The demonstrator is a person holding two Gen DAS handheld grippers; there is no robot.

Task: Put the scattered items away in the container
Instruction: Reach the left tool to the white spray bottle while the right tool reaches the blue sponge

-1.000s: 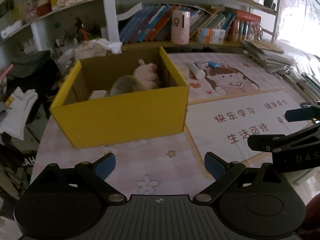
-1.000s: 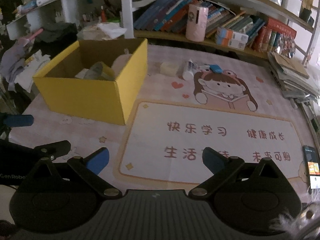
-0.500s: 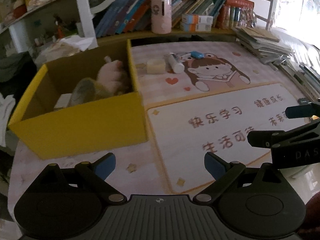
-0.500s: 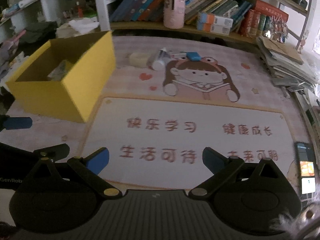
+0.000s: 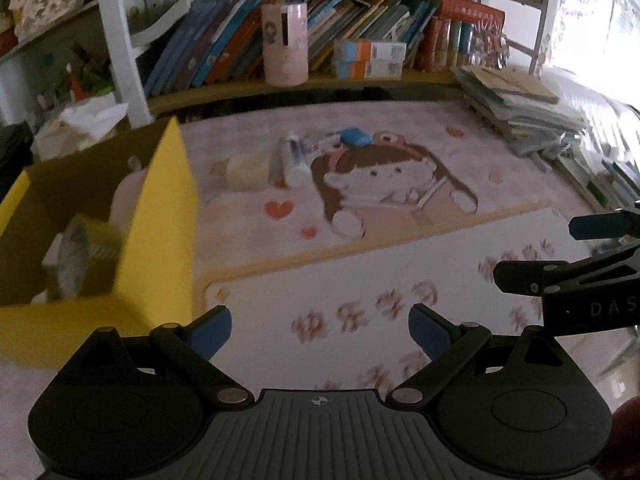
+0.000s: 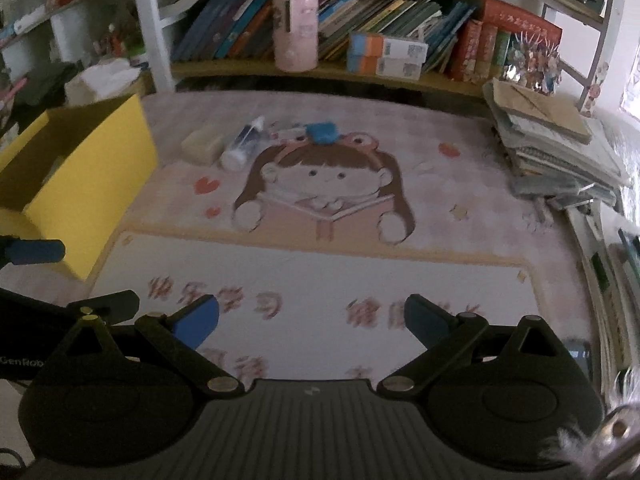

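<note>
Scattered items: pale beige rectangular block, white plastic tube lying on its side, small blue soft-looking pad; clustered upper centre of right wrist view, block just beside the tube, blue pad a little apart.
Container: yellow cardboard box, open top, left edge of frame; in the left wrist view it holds a pink plush shape and a greyish item.
Left hand-held gripper: jaws spread wide, nothing held.
Right hand-held gripper: jaws spread wide, nothing held.
Risk, tube: round and smooth, likely to roll or squirt from the pads if pinched off-centre.
Risk, cluster: tight spacing; one finger could shove a neighbour.
Risk, box: light card wall may slide if bumped.
Desk: pink printed cartoon-girl mat, flat and matte.
</note>
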